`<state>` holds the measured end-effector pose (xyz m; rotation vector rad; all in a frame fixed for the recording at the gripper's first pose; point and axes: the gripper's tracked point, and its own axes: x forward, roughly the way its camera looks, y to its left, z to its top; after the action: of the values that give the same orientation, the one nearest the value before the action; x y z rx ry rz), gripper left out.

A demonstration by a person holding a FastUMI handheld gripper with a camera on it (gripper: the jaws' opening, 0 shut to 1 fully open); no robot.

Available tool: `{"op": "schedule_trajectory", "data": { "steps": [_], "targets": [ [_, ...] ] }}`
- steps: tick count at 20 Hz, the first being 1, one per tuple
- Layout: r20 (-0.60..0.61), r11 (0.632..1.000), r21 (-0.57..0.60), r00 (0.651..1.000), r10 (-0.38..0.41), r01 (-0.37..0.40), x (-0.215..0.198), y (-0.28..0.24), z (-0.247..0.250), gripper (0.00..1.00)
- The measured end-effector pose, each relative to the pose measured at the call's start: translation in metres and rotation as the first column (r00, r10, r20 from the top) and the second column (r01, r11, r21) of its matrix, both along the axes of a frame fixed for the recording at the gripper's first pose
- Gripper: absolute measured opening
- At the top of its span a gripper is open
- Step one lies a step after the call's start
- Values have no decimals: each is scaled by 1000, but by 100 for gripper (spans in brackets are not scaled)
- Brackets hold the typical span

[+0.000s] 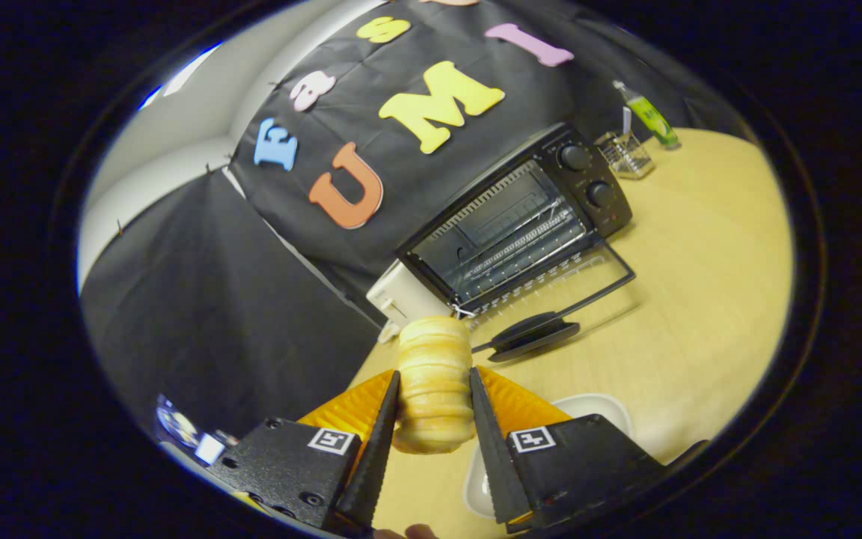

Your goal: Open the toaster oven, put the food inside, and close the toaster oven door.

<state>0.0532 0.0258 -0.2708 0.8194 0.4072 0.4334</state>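
Observation:
A pale golden ridged bread roll [435, 382] is clamped between my two fingers, so the gripper [435, 378] is shut on it and holds it above the wooden table [700, 299]. Beyond the fingers stands a black toaster oven [521, 217] with two knobs on its control panel. Its glass door [566, 288] lies folded down flat toward me, with the handle [528, 337] at its near edge. The wire rack [513, 243] inside the open cavity looks bare. The whole view is tilted.
A white plate [603, 412] lies on the table under my right finger. Behind the oven stand a clear wire holder [625, 153] and a green bottle [652, 116]. A white box [401, 299] sits at the oven's left side.

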Motion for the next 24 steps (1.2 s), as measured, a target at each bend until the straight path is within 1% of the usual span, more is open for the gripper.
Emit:
{"op": "schedule_trajectory", "data": {
  "steps": [1,2,3,5,8,9,12,15,16,18,20,22,24],
  "targets": [
    [14,994,102,1000,-28,26,11,-3,10,61],
    [16,986,157,998,-62,59,25,-10,16,61],
    [9,983,163,996,-88,85,35,-14,12,61],
    [-3,987,125,995,-100,99,52,-17,4,62],
    [-6,986,126,994,-111,111,76,-21,9,62],
    [-16,987,110,993,-116,117,87,-22,8,62],
    [-12,987,45,988,-154,155,126,-33,6,63],
    [12,986,-63,988,-155,155,166,-43,-4,64],
    [4,983,-79,986,-164,164,180,-49,-10,64],
    [-30,983,-79,985,-170,168,206,-56,-19,64],
    [-50,985,-53,984,-170,167,232,-59,-20,65],
    [-37,980,-68,981,-189,186,256,-66,-19,65],
    [-14,980,-58,981,-193,192,271,-65,-15,65]
  ]
}}
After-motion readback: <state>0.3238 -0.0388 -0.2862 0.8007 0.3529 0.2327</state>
